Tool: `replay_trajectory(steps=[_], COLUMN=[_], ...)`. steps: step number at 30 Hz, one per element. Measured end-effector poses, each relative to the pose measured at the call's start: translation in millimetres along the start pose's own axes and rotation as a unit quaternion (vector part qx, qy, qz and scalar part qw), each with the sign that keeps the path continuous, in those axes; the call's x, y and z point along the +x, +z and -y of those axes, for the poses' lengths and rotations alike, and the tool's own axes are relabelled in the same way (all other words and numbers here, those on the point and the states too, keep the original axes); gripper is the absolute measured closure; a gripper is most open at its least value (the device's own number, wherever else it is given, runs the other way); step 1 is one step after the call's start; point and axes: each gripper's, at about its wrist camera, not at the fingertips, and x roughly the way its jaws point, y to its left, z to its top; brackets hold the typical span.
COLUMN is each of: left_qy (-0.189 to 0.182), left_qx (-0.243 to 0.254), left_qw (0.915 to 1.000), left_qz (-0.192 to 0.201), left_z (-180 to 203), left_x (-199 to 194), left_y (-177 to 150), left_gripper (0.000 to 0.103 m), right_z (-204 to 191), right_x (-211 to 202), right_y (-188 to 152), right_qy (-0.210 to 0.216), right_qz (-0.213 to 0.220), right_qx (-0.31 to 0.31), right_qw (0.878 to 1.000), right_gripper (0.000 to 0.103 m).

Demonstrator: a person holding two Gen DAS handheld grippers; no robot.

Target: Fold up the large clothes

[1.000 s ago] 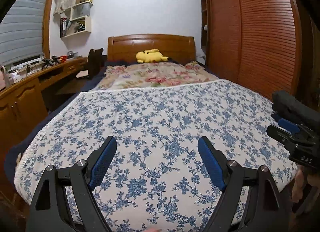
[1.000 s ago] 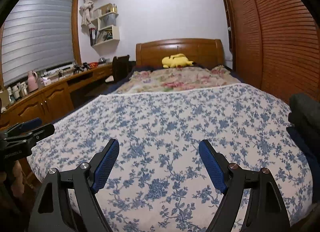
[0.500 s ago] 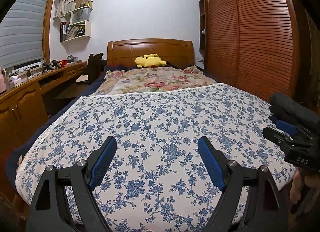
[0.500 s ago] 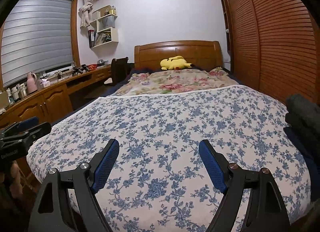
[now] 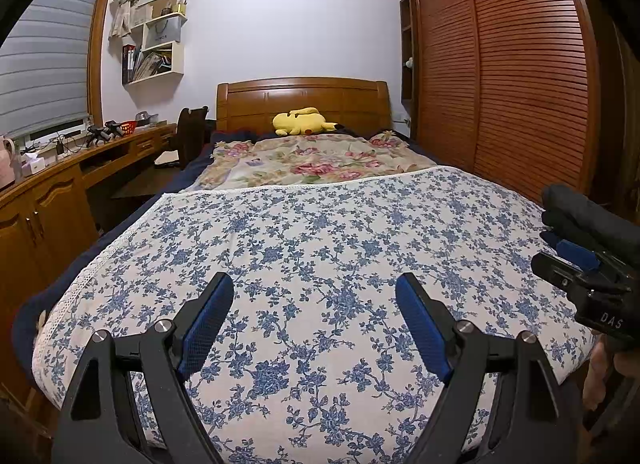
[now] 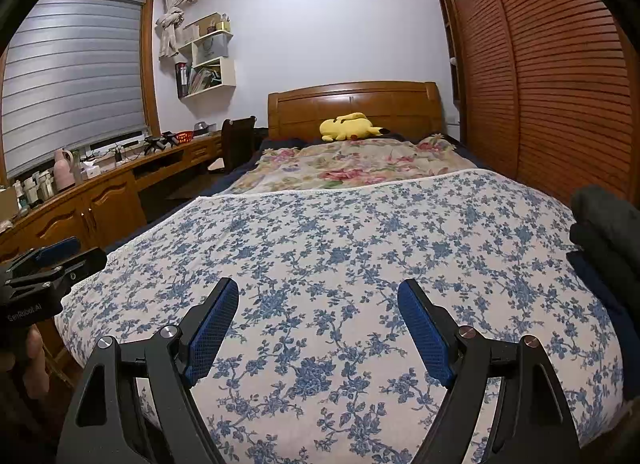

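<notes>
While both grippers hang over the foot of the bed (image 5: 72, 328), neither grasps anything. Left gripper (image 5: 314, 304): jaws spread wide, blue pads bare, above the blue-flowered sheet (image 5: 320, 232) without touching it. Right gripper (image 6: 318, 310): same, released, empty, also above the sheet. Each shows at the edge of the other's view, side by side.

Folded dark clothes (image 6: 604, 232) sit stacked at the bed's right edge, on the sheet, near the right gripper; what garments they are cannot be told. Sheet lies spread flat over the lower bed, lace hem toward the headboard (image 5: 302, 102). Beyond the hem, a rose-patterned quilt (image 5: 316, 162); a yellow plush toy (image 5: 302, 121) against the headboard. Wooden desk (image 6: 100, 192) left of the bed, slatted wardrobe (image 5: 512, 76) right.
</notes>
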Motion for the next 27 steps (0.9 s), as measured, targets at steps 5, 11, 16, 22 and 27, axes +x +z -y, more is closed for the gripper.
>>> replay_trajectory(steps=[5,11,16,22,27], left_qy=[0.001,0.005,0.009,0.012,0.012], left_qx=[-0.002,-0.002,-0.004,-0.006,-0.005], left_qw=[1.0000,1.0000,0.9999,0.9999,0.9999], left_qz=[0.002,0.001,0.003,0.005,0.005], left_z=[1.2,1.1,1.3,0.1,-0.3], left_x=[-0.8,-0.7,-1.3,-2.5,-2.7], left_y=[1.0,1.9,3.7,3.8,3.7], left_gripper=[0.019,0.019,0.019,0.019,0.019], right_z=[0.9,1.2,3.5,3.1,4.2], right_x=[-0.3,-0.5,-0.3,-0.2,0.3], right_y=[-0.5,-0.9,-1.3,-1.0,-1.4], right_qy=[0.001,0.002,0.003,0.003,0.004], right_qz=[0.001,0.001,0.000,0.000,0.001], right_qx=[0.000,0.001,0.000,0.000,0.000], right_qw=[1.000,1.000,1.000,1.000,1.000], right_gripper=[0.020,0.020,0.020,0.020,0.020])
